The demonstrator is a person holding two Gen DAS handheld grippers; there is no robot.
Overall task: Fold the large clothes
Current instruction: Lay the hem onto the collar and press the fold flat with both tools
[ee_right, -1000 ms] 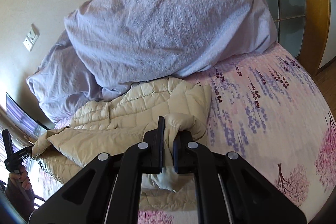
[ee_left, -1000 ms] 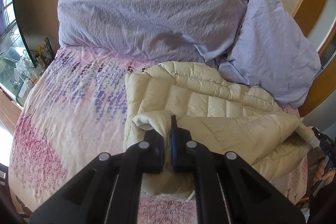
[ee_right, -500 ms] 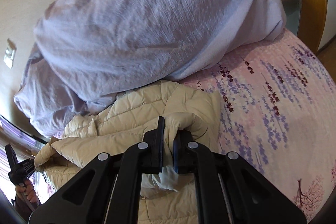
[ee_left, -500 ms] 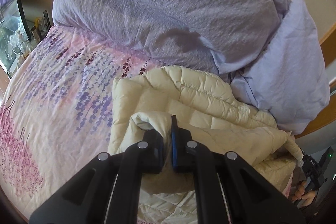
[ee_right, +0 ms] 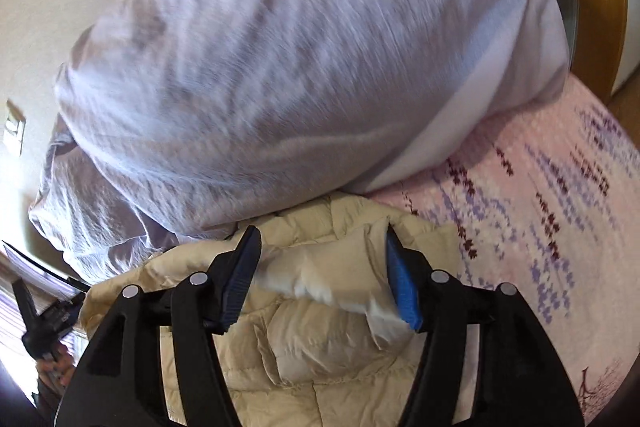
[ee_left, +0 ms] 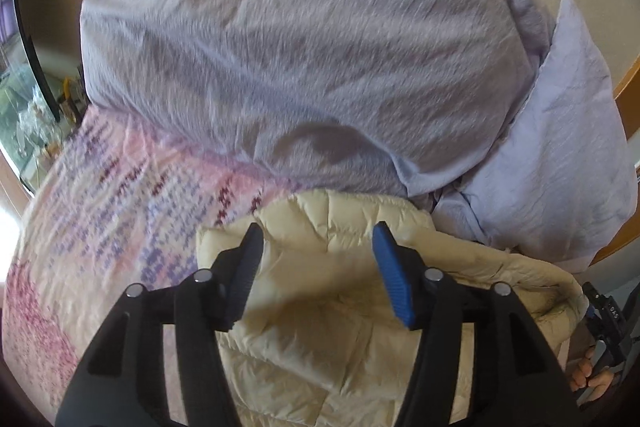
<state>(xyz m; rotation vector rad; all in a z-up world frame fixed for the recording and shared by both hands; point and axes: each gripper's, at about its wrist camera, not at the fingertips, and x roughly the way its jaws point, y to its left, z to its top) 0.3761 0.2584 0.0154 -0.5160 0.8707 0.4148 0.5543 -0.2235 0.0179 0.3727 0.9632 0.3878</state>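
A cream quilted down jacket lies folded over on the bed, its far edge against the bedding pile; it also shows in the right wrist view. My left gripper is open, its jaws spread wide just above the folded jacket, holding nothing. My right gripper is open too, jaws wide over the jacket's other end, where a white lining patch shows between them. The other gripper shows at the edge of each view.
A big lilac duvet pile and a lilac pillow stand right behind the jacket. The pink floral bedsheet spreads beside it. Wooden bed frame and a wall lie beyond.
Both grippers were shut on the jacket's edge, carried it toward the duvet pile, and have now opened and let it go; the jacket lies folded over itself.
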